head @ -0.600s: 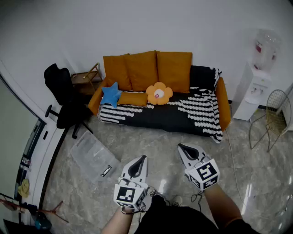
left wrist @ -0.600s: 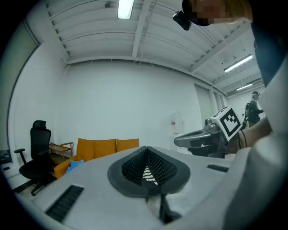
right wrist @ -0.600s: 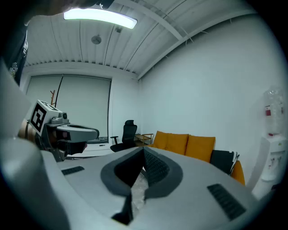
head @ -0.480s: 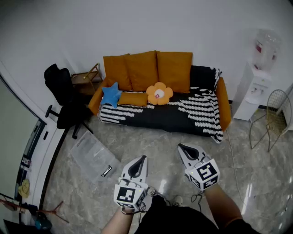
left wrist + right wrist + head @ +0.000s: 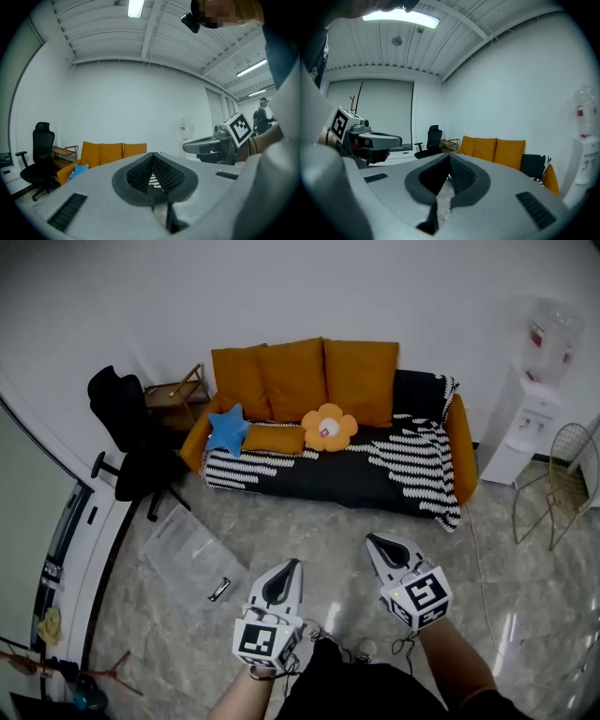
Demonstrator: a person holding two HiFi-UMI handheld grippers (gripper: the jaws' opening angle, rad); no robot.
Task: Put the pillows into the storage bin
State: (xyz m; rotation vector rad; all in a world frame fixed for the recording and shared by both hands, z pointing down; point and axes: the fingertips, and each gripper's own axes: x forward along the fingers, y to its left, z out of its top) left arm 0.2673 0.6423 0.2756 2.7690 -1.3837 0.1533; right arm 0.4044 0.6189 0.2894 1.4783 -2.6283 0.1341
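Note:
On the orange sofa (image 5: 457,442) lie a blue star pillow (image 5: 228,430), an orange flower pillow (image 5: 328,427) and a small orange bolster (image 5: 273,440). Three orange back cushions (image 5: 297,379) lean against the sofa's back. A clear storage bin (image 5: 192,561) lies on the floor at the left, in front of the sofa. My left gripper (image 5: 283,578) and right gripper (image 5: 383,546) are held over the floor, well short of the sofa, both shut and empty. The sofa (image 5: 105,152) shows far off in the left gripper view, and the back cushions (image 5: 497,149) in the right gripper view.
A black office chair (image 5: 131,442) and a small wooden rack (image 5: 178,395) stand left of the sofa. A white water dispenser (image 5: 530,413) and a wire stand (image 5: 553,486) are at the right. A black-and-white throw (image 5: 412,460) covers the sofa seat.
The view has shifted very slightly; both grippers stay where they were, still shut.

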